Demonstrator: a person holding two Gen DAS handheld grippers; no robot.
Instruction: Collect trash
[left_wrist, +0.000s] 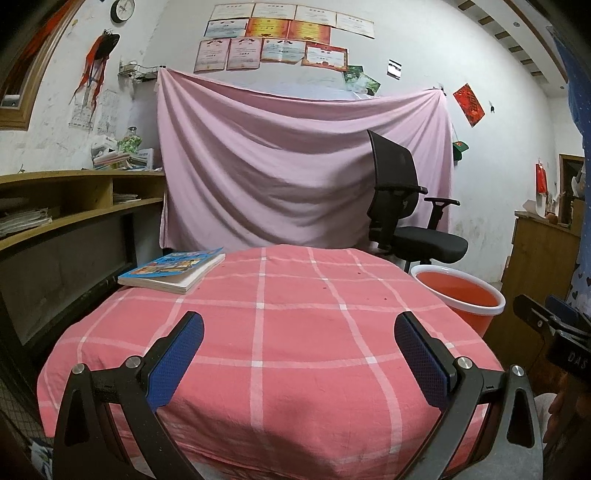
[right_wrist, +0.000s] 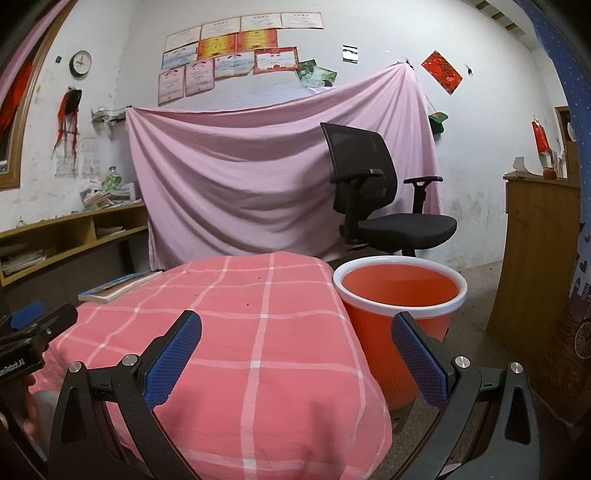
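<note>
— Honestly, from my seat both tools look idle: the left gripper is spread wide with nothing between its blue pads, and the right gripper is just as wide and just as bare.

— Where's the trash, then?

— I can't find any. The pink checked cloth carries only a book at its far left corner and a few dark specks too small to identify. The orange bin stands on the floor just beside the table's right edge, and what I can see of its inside looks bare.

— So what worries you?

— Grabbing the book by mistake, I'd say. Also, closing on a speck could pinch the cloth and drag it, book and all. And my right tool hangs near the bin's rim; a careless swing might tip it.
</note>
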